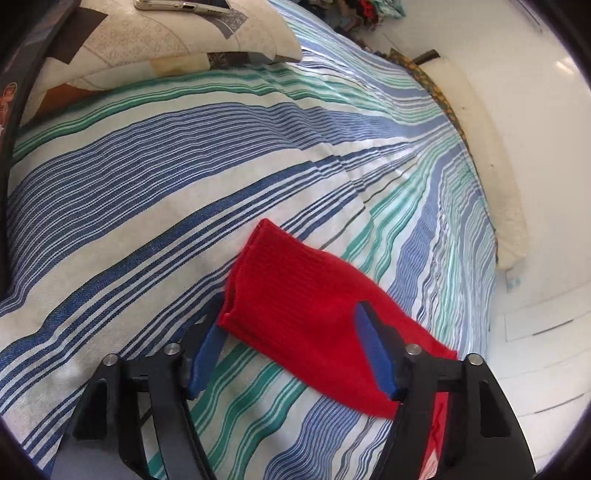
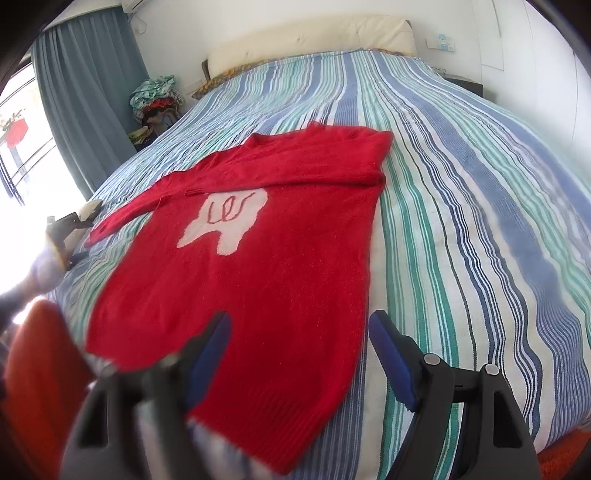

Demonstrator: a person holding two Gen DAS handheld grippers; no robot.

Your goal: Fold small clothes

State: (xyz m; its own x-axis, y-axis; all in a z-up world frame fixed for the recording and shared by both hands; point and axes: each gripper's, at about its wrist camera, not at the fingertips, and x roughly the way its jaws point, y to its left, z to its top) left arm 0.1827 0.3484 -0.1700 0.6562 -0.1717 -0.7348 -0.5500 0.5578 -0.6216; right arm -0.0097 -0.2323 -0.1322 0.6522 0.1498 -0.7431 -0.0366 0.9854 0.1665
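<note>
A red knit sweater [image 2: 266,266] with a white patch on the chest lies flat on the striped bed [image 2: 461,206]. Its right sleeve is folded across the chest; its left sleeve stretches out to the left. My right gripper [image 2: 299,328] is open and hovers over the sweater's hem, jaws wide apart. In the left wrist view, the cuff end of the left sleeve [image 1: 306,306] lies on the bed [image 1: 147,192]. My left gripper [image 1: 291,325] is open, its jaws on either side of that sleeve, not pinching it.
A patchwork pillow [image 1: 155,40] with a phone [image 1: 184,6] on it lies at the bed's far side. A pile of clothes [image 2: 157,99] sits by the blue curtain [image 2: 85,88]. The cream headboard [image 2: 317,37] and white wall lie beyond.
</note>
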